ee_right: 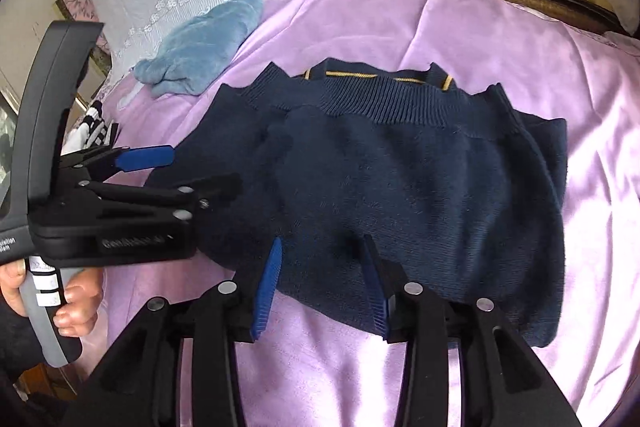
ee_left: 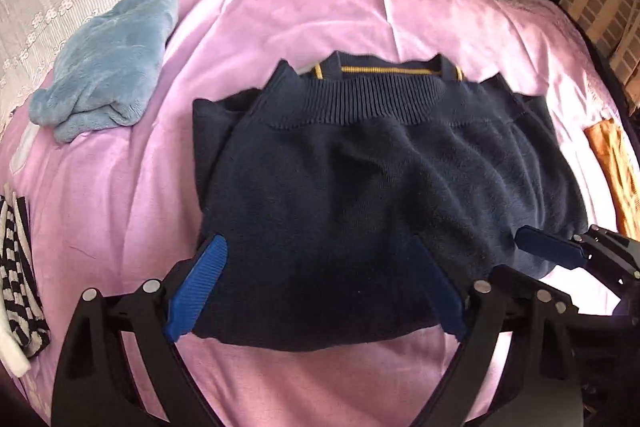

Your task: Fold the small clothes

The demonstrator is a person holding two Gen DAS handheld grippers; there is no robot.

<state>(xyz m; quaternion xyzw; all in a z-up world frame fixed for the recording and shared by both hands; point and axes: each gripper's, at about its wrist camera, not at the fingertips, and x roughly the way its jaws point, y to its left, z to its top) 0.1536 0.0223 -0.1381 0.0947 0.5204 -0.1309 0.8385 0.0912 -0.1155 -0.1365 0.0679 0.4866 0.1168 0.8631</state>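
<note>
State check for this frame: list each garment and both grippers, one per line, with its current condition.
navy sweater: folded, lying flat on the pink sheet, ribbed hem on top
left gripper: open, fingers straddling the sweater's near edge
right gripper: open, at the sweater's near edge
light blue fleece garment: loosely folded, lying apart
striped garment: bunched at the sheet's edge
orange cloth: only partly in view

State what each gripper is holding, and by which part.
Nothing is held. The left gripper and right gripper are both open, fingers straddling the near folded edge of the navy sweater.
</note>
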